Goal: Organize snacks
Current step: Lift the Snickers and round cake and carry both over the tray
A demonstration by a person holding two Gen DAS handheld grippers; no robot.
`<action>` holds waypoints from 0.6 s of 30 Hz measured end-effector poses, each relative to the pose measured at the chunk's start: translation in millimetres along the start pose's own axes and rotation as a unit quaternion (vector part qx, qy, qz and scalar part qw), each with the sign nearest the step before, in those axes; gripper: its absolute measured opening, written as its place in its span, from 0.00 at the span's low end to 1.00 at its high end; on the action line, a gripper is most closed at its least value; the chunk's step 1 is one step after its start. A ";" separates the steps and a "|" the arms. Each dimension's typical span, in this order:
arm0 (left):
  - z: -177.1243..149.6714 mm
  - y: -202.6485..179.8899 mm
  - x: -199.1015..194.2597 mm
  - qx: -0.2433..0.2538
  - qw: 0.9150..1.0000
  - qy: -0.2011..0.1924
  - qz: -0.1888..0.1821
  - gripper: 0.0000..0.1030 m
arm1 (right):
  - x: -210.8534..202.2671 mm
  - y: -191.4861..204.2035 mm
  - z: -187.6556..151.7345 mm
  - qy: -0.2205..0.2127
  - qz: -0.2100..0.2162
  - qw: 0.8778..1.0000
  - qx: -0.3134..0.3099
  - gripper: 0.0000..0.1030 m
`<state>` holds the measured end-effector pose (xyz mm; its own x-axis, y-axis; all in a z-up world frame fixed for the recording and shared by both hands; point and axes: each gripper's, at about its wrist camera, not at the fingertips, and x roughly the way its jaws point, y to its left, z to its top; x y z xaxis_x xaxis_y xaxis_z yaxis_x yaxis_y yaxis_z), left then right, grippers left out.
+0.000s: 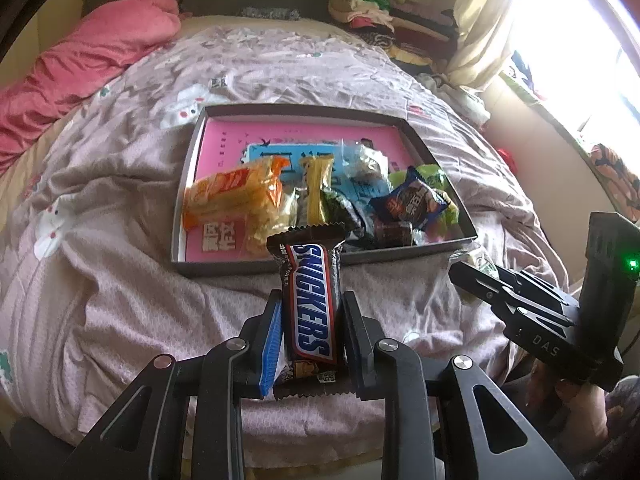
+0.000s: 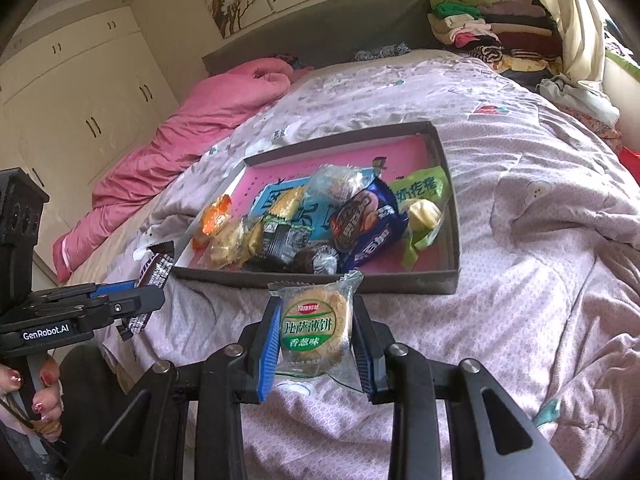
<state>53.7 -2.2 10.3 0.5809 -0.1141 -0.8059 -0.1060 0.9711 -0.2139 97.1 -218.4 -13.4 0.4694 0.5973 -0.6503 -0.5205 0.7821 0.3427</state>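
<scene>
My left gripper [image 1: 310, 304] is shut on a Snickers bar [image 1: 310, 300] and holds it upright above the quilt, just short of the tray's near wall. It also shows in the right wrist view [image 2: 154, 276]. My right gripper [image 2: 316, 312] is shut on a clear-wrapped biscuit with a green label [image 2: 316, 324], also short of the tray. A shallow grey tray [image 1: 256, 266] with a pink floor lies on the bed and holds several wrapped snacks: an orange pack [image 1: 232, 196], a yellow bar [image 1: 318, 184], a blue cookie pack [image 2: 370, 224], a green pack [image 2: 424, 196].
The bed is covered by a rumpled lilac quilt [image 1: 120, 280]. A pink duvet [image 1: 88, 60] lies at the far left. Folded clothes [image 2: 492, 28] are piled at the head right. White wardrobes [image 2: 80, 100] stand left of the bed; a bright window [image 1: 592, 40] is at right.
</scene>
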 end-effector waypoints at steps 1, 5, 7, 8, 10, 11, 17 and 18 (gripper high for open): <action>0.4 -0.9 -0.9 0.000 1.000 -0.002 0.001 0.28 | -0.8 -0.3 0.3 -0.002 -0.001 1.000 0.000 0.32; 6.3 -3.7 -4.3 0.004 1.000 -0.010 0.005 0.28 | -5.2 0.0 3.2 -0.013 -0.009 1.000 -0.007 0.32; 8.9 -5.1 -5.9 0.006 1.000 -0.014 0.008 0.28 | -6.8 -0.3 4.4 -0.017 -0.009 1.000 -0.009 0.32; 10.2 -5.6 -6.6 0.007 1.000 -0.015 0.008 0.28 | -7.7 -0.8 5.2 -0.019 -0.010 1.000 -0.008 0.32; 12.0 -6.8 -7.5 0.008 1.000 -0.018 0.009 0.28 | -8.8 -1.8 6.5 -0.022 -0.009 1.000 -0.008 0.32; 13.2 -7.2 -7.9 0.008 1.000 -0.019 0.009 0.28 | -9.6 -2.5 7.3 -0.025 -0.010 1.000 -0.007 0.32; 18.1 -10.7 -9.5 0.012 1.000 -0.025 0.011 0.28 | -14.0 -6.4 12.0 -0.037 -0.011 0.999 -0.002 0.32; 19.1 -11.0 -9.9 0.012 1.000 -0.027 0.011 0.28 | -14.7 -6.9 12.7 -0.040 -0.010 0.999 -0.002 0.32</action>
<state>64.5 -7.7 31.2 0.6213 -0.0813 -0.7794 -0.1010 0.9780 -0.1826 102.8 -230.3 2.4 0.5345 0.5939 -0.6014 -0.5127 0.7935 0.3280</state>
